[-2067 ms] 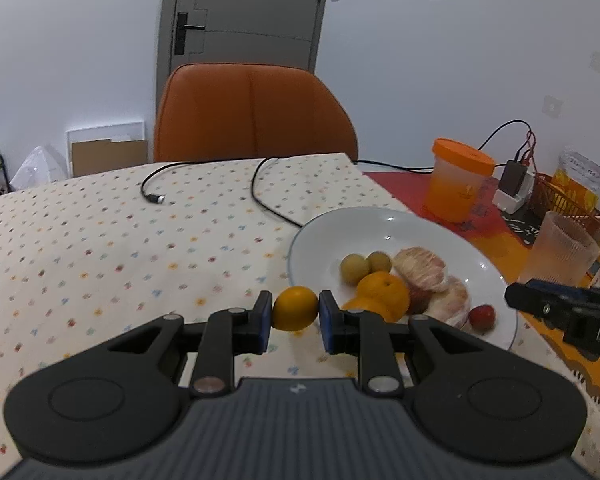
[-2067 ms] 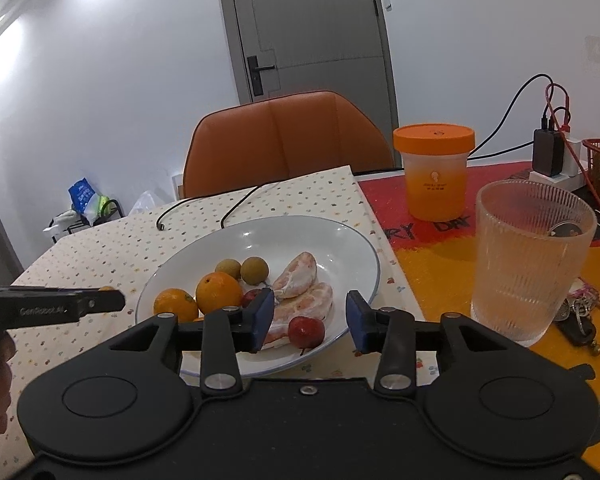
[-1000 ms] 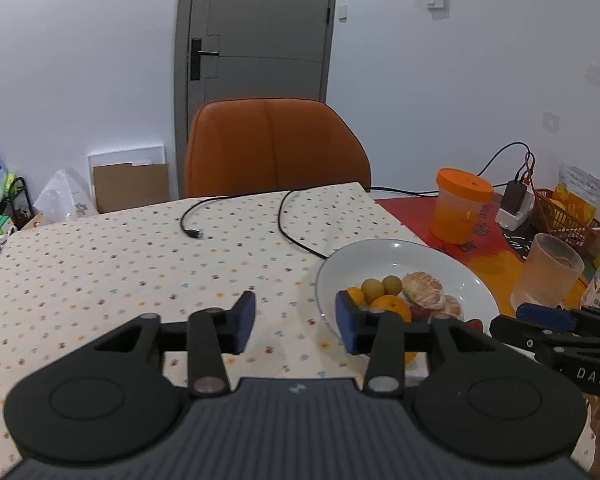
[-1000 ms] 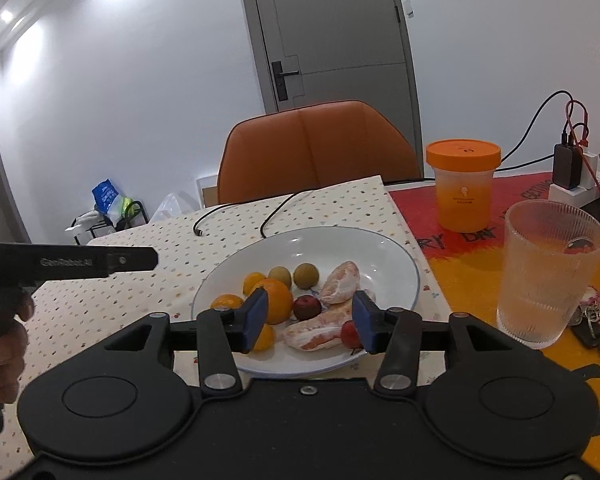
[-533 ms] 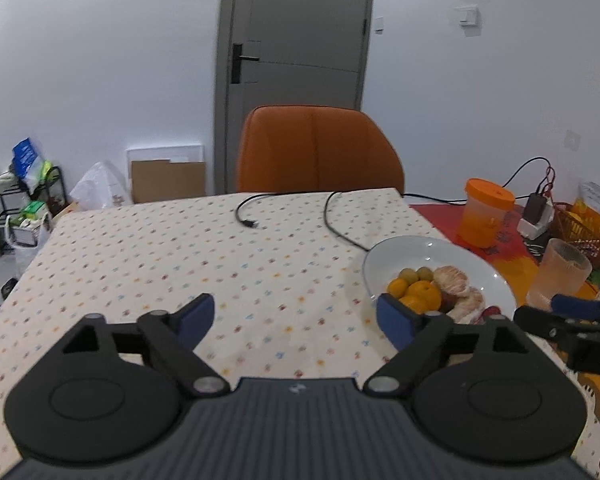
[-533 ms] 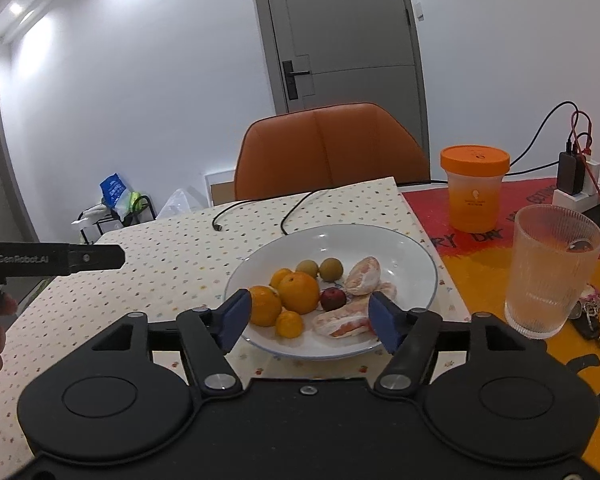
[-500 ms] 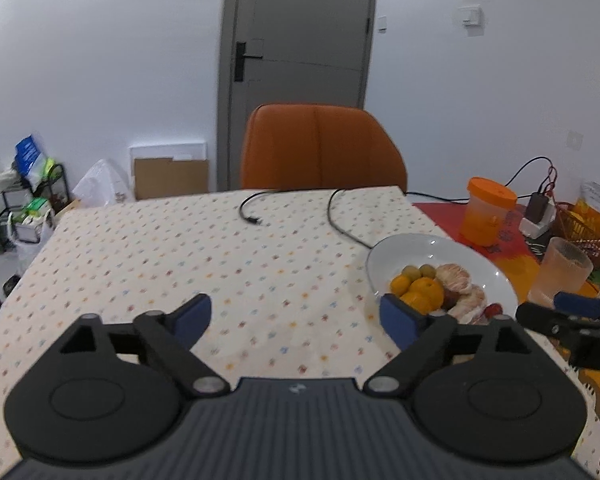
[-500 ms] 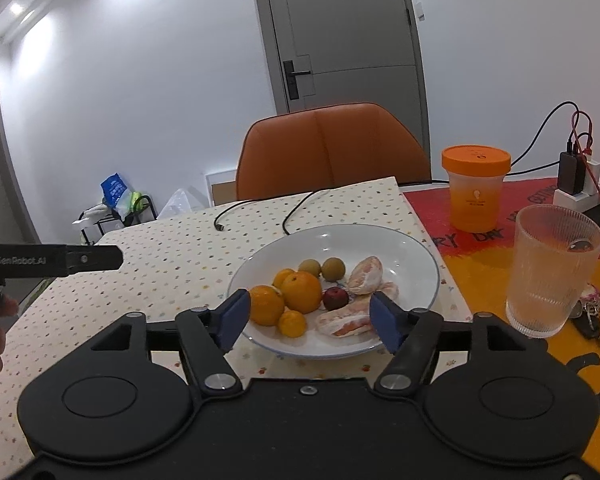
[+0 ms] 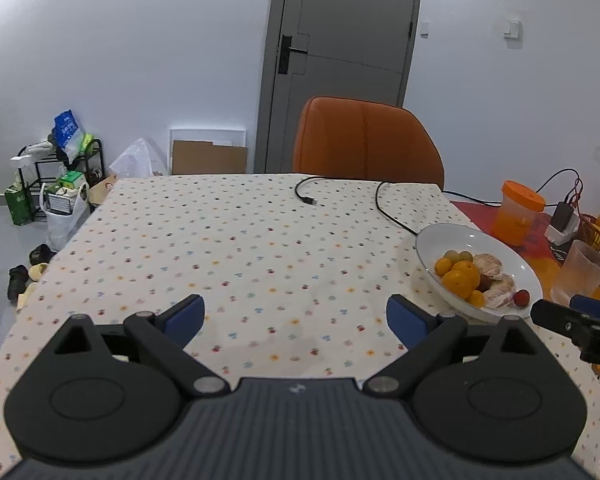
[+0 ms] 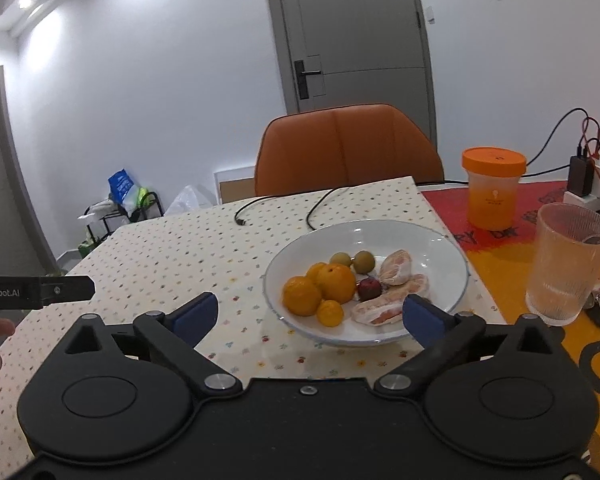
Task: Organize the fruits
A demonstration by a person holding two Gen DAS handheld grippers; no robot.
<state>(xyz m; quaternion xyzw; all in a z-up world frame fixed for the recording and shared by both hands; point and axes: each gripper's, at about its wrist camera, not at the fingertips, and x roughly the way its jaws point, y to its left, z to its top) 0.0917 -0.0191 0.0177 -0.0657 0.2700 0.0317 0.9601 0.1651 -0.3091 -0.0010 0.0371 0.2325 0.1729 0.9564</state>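
Left gripper (image 9: 295, 317) level above worktop (image 9: 236, 248), jaws released | right gripper (image 10: 310, 313) facing fruit plate (image 10: 440, 240), jaws released

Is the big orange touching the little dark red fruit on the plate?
Cannot tell. In the right wrist view the big orange and the dark red fruit on the plate sit edge to edge; no gap or contact shows plainly.

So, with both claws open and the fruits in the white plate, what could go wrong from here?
1. The small red fruit lies near the white plate's rim; a nudge might roll it out.
2. The ribbed clear glass stands close beside the plate, so the right claw could tip it.
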